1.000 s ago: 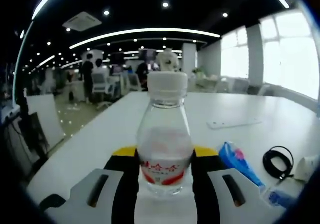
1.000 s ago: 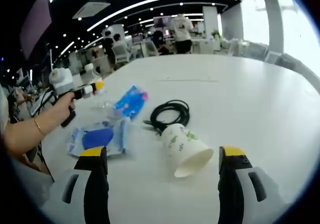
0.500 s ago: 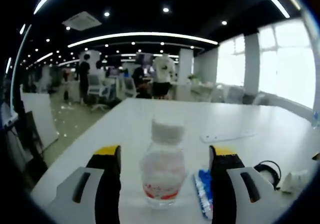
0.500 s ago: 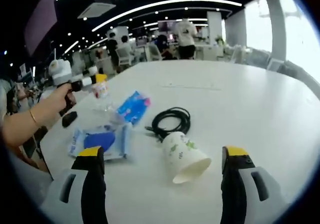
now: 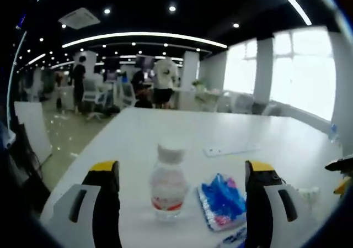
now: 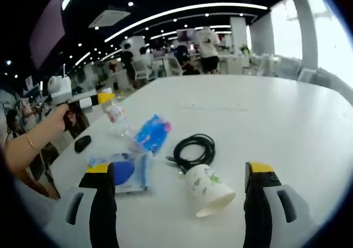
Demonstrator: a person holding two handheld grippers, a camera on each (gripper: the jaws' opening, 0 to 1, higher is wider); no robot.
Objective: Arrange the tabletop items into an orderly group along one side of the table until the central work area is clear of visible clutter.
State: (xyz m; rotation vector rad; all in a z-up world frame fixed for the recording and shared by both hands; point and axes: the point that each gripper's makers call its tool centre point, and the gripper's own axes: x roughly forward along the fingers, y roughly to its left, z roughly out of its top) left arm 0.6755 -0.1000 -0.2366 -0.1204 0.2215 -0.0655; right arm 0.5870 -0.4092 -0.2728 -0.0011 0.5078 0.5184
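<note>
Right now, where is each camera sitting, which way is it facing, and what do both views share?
Left gripper view: rides the left claw, open, facing the upright water bottle and blue packet.
Right gripper view: rides the right claw, open, facing the tipped paper cup and black cable; the person's hand shows at left.
Shared: bottle, blue packet, white table.

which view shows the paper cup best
The right gripper view: the paper cup lies tipped on its side between that gripper's open jaws, beside the black cable. In the left gripper view I cannot tell it apart.
</note>
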